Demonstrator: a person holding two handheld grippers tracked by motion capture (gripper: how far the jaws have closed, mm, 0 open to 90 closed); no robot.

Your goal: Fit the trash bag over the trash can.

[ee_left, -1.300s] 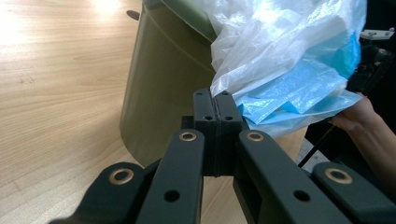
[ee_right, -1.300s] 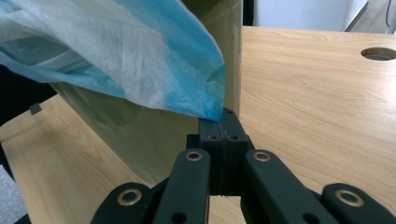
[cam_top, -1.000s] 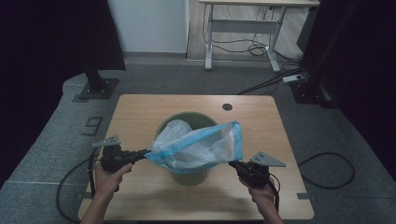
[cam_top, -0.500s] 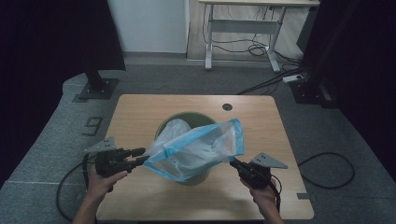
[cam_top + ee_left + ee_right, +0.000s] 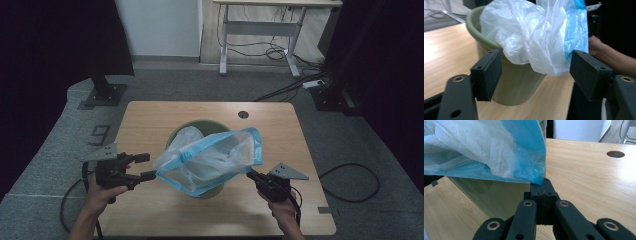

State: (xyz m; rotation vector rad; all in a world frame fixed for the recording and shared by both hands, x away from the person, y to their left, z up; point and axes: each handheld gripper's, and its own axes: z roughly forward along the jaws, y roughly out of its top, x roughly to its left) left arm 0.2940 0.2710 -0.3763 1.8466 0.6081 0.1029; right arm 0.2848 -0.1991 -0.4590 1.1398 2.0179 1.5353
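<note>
The left gripper [image 5: 142, 166], black with a grey three-cornered plate on top, is held in the person's left hand [image 5: 102, 192] just left of the translucent white-and-blue plastic bag [image 5: 212, 160]. Its jaws have just been opening and now stand wide, nothing pressed between them (the bag hangs just beyond). The right gripper [image 5: 248, 173], gripped by the right hand [image 5: 282, 210], sits at the bag's right edge, jaws clamped tight on a blue corner.

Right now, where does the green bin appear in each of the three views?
High view: the green bin stands mid-table, mostly covered by the plastic bag.
Left gripper view: it stands ahead between the open jaws, bag draped over its rim.
Right gripper view: its wall is left of centre, under the bag.
Shared landmark: the bag's blue edge.
</note>
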